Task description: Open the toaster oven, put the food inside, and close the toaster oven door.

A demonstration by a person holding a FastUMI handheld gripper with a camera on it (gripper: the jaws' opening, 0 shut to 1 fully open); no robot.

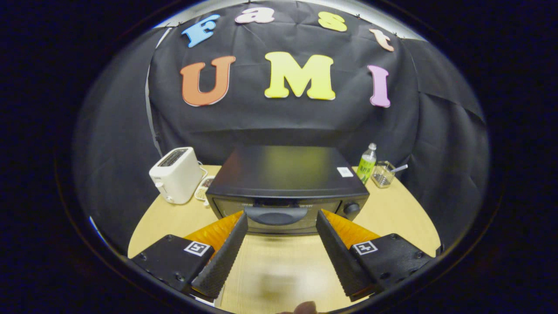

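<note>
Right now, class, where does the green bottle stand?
In the gripper view, the green bottle stands on the table behind the toaster oven, beside a clear container, well beyond the open gripper.

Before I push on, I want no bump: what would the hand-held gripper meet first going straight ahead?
Likely the toaster oven: the open hand-held gripper points at its closed door handle, just ahead of the fingers. Depth is unclear.

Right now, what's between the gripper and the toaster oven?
Nothing: in the gripper view, only bare wooden table lies between the open gripper and the shut toaster oven, whose door handle sits just ahead.
</note>
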